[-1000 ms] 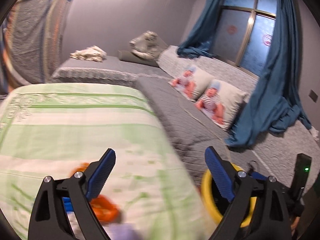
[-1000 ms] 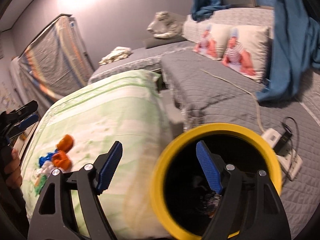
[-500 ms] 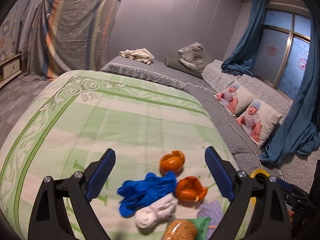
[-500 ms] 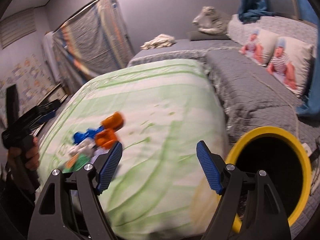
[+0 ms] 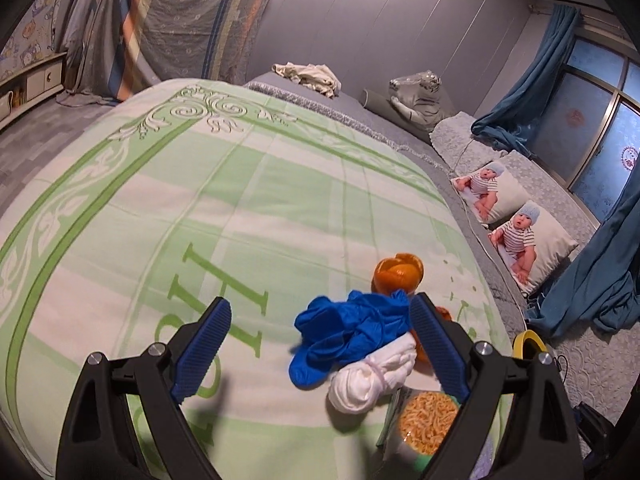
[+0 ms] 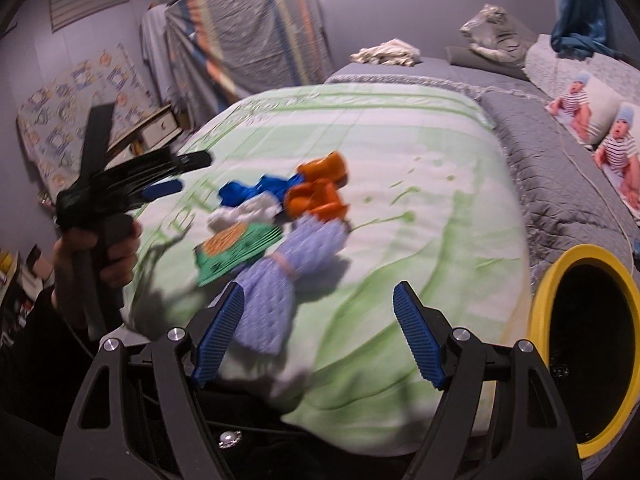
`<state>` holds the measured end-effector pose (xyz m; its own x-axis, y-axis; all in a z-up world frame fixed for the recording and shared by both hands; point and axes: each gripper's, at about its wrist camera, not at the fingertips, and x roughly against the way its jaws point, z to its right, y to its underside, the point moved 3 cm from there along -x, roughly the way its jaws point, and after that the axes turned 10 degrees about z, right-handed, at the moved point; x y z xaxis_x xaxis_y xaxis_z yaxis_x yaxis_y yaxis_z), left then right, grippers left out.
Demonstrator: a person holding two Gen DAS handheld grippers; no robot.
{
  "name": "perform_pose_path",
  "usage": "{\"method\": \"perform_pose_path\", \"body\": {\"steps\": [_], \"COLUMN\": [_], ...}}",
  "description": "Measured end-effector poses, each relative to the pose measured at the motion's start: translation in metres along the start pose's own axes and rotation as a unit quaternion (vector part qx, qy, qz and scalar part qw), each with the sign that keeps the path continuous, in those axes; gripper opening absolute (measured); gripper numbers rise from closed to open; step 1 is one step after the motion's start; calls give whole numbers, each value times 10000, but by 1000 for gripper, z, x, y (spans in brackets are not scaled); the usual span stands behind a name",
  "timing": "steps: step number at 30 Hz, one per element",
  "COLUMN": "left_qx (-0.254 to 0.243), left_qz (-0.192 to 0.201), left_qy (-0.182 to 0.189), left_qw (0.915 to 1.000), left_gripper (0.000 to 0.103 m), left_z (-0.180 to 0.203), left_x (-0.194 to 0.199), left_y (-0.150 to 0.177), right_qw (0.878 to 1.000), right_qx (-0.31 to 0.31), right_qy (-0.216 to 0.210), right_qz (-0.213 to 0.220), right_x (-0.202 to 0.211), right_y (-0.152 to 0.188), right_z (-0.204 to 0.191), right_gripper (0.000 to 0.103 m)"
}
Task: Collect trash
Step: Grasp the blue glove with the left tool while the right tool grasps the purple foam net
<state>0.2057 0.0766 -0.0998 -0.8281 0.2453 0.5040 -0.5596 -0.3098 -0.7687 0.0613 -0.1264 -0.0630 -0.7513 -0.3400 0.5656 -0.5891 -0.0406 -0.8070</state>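
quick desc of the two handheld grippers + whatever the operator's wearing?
Both the left gripper and right gripper are matte black, with triangular cut-out arms, silver pivot bolts and blue ribbed pads. The left has a grey pistol handle. The sleeve looks dark.

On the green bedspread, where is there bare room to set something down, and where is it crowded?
Free: the wide stretch of green bedspread from the scroll border down to the trash pile, and the strip between the pile and the grey quilt. Crowded: the near corner, where blue glove, white wad, orange peel, noodle packet and lilac cloth cluster.
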Motion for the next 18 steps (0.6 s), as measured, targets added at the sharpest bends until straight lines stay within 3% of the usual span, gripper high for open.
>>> {"method": "perform_pose_path", "body": {"steps": [18], "left_qx": [-303], "left_qz": [-625], "left_qy": [123], "left_qw": [9975], "left_gripper": [87], "left_z": [13], "left_x": [-41], "left_y": [12], "right_qw": [9968], "right_qx": [568], "right_qy": [-271], "right_qz": [-499], "right_x": [-33], "right_y": [20], "right_z": [-36], "right_gripper": [73]}}
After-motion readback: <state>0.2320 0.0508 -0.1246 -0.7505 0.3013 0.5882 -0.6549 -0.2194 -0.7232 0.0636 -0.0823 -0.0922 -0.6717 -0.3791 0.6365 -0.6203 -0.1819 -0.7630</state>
